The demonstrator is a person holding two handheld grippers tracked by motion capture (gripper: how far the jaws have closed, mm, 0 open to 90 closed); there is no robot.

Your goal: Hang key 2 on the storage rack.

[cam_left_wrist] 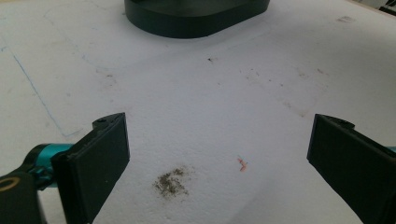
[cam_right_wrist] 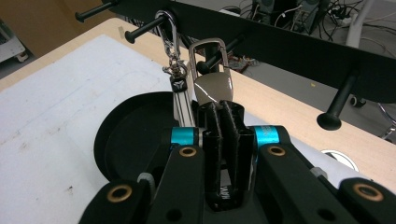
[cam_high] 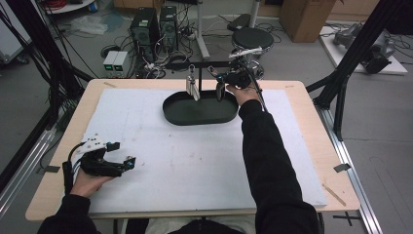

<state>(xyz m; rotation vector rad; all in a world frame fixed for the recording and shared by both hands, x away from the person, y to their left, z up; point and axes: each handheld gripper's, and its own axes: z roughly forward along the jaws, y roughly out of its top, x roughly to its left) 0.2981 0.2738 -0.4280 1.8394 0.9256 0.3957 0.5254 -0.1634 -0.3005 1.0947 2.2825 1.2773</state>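
Right gripper (cam_right_wrist: pixel 223 109) is clenched on the lower end of a brown key fob (cam_right_wrist: pixel 214 88), whose metal loop sits over a black peg (cam_right_wrist: pixel 212 63) of the rack (cam_right_wrist: pixel 289 39) at the far table edge, above the black oval tray (cam_high: pixel 199 109). A second keychain (cam_right_wrist: pixel 180 88) with a silver clip hangs from the neighbouring peg, just beside the held one and maybe touching it; the angle makes that hard to judge. Left gripper (cam_left_wrist: pixel 217 154) rests near the front left of the white mat (cam_left_wrist: pixel 196 98), jaws released and wide, nothing between them. The step in hand looks like taking the fob off, or seating it on, the peg. To do it well: keep the grip firm, move the loop straight along the peg's axis so it does not catch on the knob end, and stay clear of the neighbouring keychain so it does not swing or get dragged off.
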